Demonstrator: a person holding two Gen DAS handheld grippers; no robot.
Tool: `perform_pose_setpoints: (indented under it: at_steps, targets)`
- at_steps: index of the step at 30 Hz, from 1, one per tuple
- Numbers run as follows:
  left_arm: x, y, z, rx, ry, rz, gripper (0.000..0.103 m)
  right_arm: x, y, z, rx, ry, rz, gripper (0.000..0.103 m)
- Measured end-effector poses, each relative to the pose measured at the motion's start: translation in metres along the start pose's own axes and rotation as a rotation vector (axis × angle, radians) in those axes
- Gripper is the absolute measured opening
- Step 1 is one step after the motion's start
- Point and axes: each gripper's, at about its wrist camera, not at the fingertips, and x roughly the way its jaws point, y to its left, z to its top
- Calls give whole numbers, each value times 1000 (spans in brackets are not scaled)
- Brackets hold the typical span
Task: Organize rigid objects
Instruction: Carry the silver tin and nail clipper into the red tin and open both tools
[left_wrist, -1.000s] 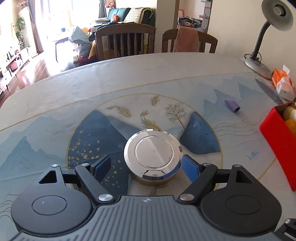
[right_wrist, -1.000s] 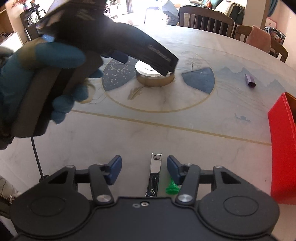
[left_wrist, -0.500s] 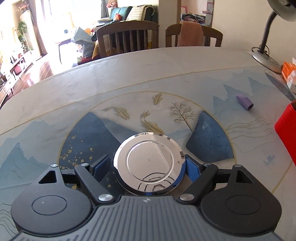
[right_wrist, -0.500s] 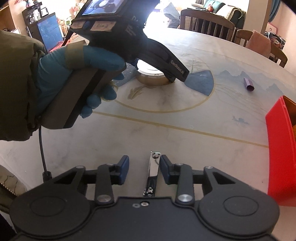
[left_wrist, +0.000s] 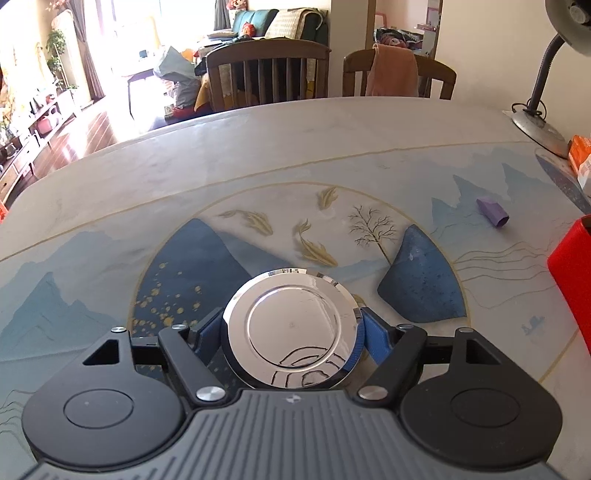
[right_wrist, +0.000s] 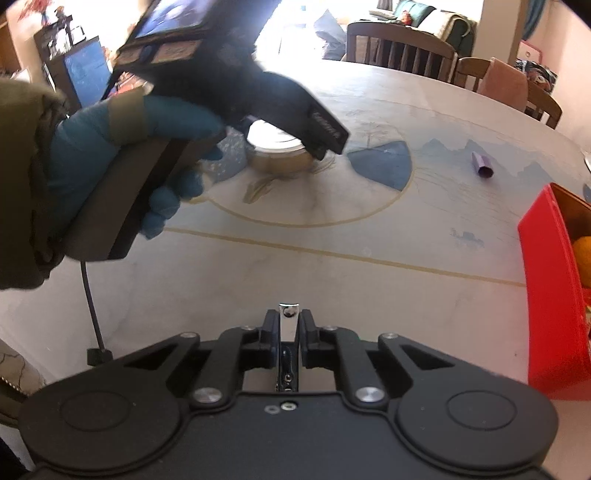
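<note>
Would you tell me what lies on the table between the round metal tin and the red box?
In the left wrist view, only bare painted tabletop lies between the round metal tin and the red box; the purple cap sits farther back.

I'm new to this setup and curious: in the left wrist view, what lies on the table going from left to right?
Round shiny silver tin between the tool's blue pads → small purple tube → red box at the right edge.

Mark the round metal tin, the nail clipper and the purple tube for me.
round metal tin (left_wrist: 291, 328): left wrist view, centre of its shiny lid.
nail clipper (right_wrist: 288, 321): right wrist view, its chrome lever.
purple tube (left_wrist: 493, 213): left wrist view, middle of its side.
</note>
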Motion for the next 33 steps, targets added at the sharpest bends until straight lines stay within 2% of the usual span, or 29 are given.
perform_pose_setpoints:
  at_steps: [9, 19, 26, 33]
  targets:
    - [-44, 1, -6, -32, -10, -42, 77, -40, -15, 3, 78, -96, 25, 11]
    - [-96, -15, -1, -58, -38, -112, 77, -90, -45, 5, 156, -202, -11, 11]
    - [-128, -51, 11, 4, -74, -190, 77, -121, -85, 6, 191, -268, -64, 10]
    - [-145, -97, 24, 68, -92, -274, 77, -143, -142, 0, 244, -322, -132, 11]
